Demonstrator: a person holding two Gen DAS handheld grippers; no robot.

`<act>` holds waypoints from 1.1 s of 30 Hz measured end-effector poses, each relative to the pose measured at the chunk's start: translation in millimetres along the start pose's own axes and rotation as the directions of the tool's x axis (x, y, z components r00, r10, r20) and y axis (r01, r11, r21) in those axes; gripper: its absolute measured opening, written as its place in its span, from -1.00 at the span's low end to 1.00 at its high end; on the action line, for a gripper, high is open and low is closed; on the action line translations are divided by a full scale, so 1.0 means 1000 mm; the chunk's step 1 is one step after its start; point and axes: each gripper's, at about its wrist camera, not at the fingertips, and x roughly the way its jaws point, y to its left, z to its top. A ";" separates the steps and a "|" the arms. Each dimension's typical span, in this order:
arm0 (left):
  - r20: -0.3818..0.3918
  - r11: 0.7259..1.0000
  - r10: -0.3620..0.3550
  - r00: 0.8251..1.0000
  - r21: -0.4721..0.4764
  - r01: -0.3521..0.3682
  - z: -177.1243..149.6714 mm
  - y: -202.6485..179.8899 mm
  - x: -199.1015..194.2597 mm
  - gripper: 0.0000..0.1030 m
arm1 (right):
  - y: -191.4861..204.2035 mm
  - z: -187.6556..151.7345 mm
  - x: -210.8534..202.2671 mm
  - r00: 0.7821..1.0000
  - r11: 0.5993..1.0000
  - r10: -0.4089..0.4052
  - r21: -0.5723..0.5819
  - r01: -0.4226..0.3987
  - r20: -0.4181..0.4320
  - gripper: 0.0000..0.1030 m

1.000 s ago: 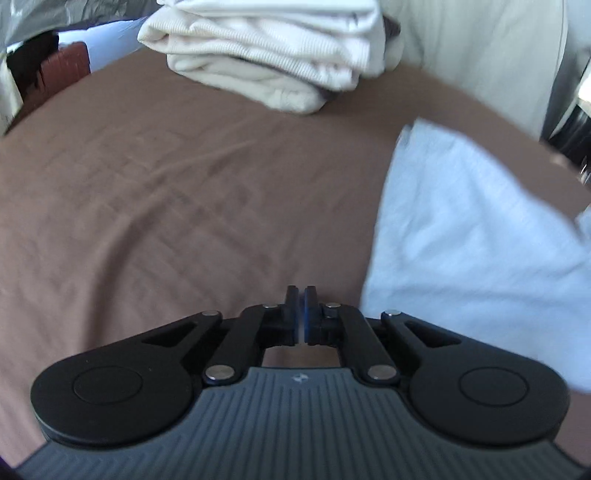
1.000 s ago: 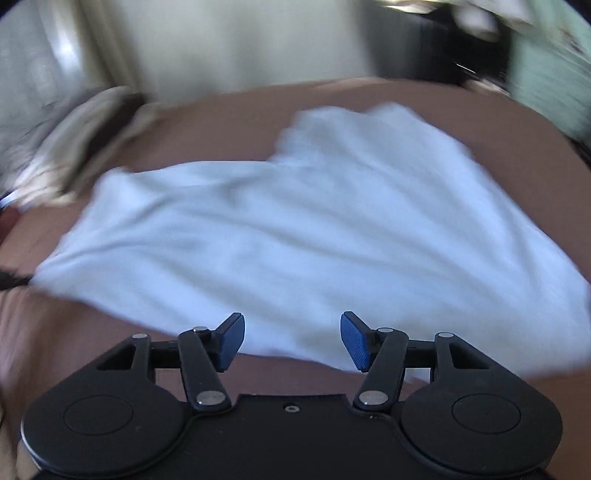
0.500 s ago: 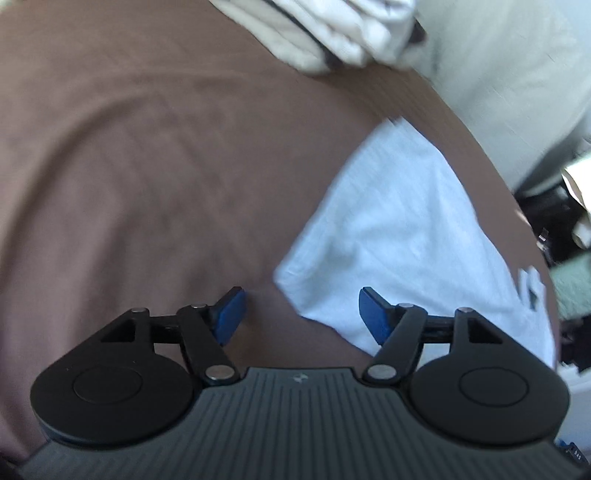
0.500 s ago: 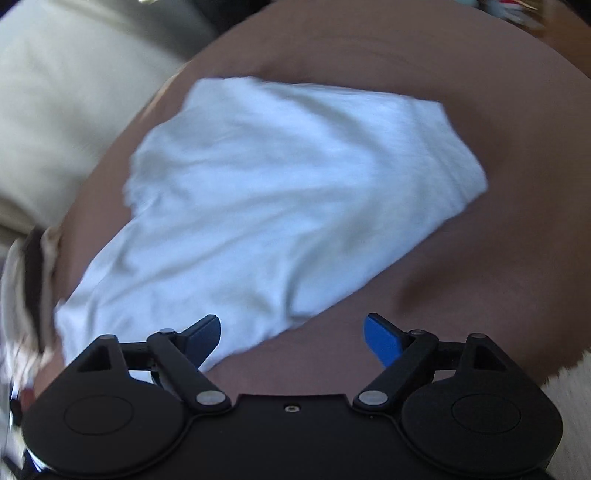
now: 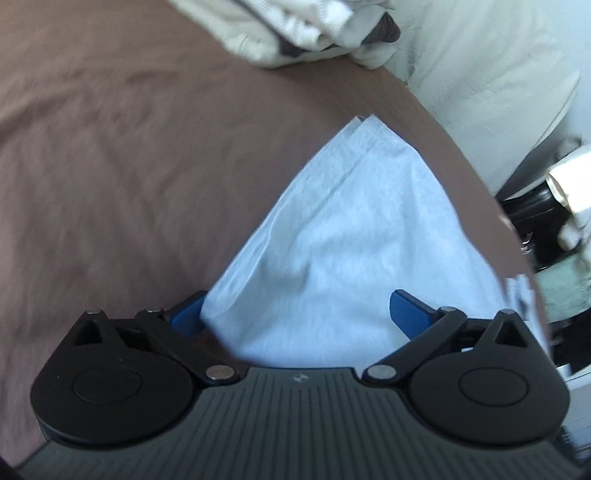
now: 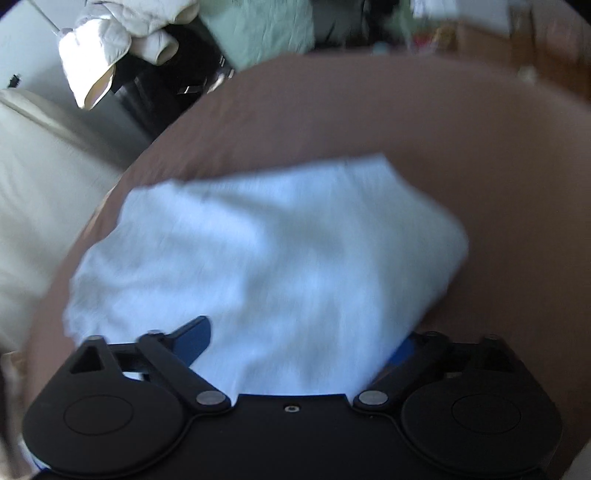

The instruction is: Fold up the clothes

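A light blue folded garment [image 5: 343, 240] lies flat on the brown bedsheet [image 5: 110, 166]. In the left wrist view my left gripper [image 5: 297, 312] hovers low over the garment's near end. Its jaws are opening wide; the cloth lies between the blue pads [image 5: 406, 306] and they do not press on it. In the right wrist view the same garment [image 6: 258, 251] fills the middle. My right gripper [image 6: 299, 345] straddles its near edge with the jaws closing. One pad [image 6: 195, 338] rests over the cloth, and the fold partly hides the other.
A stack of folded cream clothes [image 5: 295, 29] sits at the far end of the bed. A cream cushion [image 5: 480, 81] borders the bed edge [image 6: 37, 192]. Beyond it stand dark furniture, a white puffy jacket [image 6: 103, 48] and a green cloth [image 6: 266, 29].
The left gripper went from shut to wide open and moved right onto the garment's end. The right gripper rolled, dropped to the garment's edge, and its jaws narrowed after widening.
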 end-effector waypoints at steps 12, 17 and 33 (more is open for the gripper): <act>0.012 0.967 0.167 0.986 0.193 -0.167 -0.018 0.004 -0.037 -0.78 | 0.012 0.025 -0.027 0.998 0.953 -0.027 -0.300 0.045 0.064 -0.87; 0.172 0.885 0.326 0.930 0.290 -0.364 -0.014 -0.008 -0.056 -0.87 | 0.019 0.030 -0.038 0.990 0.933 -0.040 -0.349 0.084 0.132 -0.86; -0.039 0.834 -0.166 0.985 0.528 0.161 -0.037 -0.100 -0.038 0.13 | 0.084 -0.010 -0.064 0.955 0.743 0.295 -0.625 -0.241 -0.017 0.10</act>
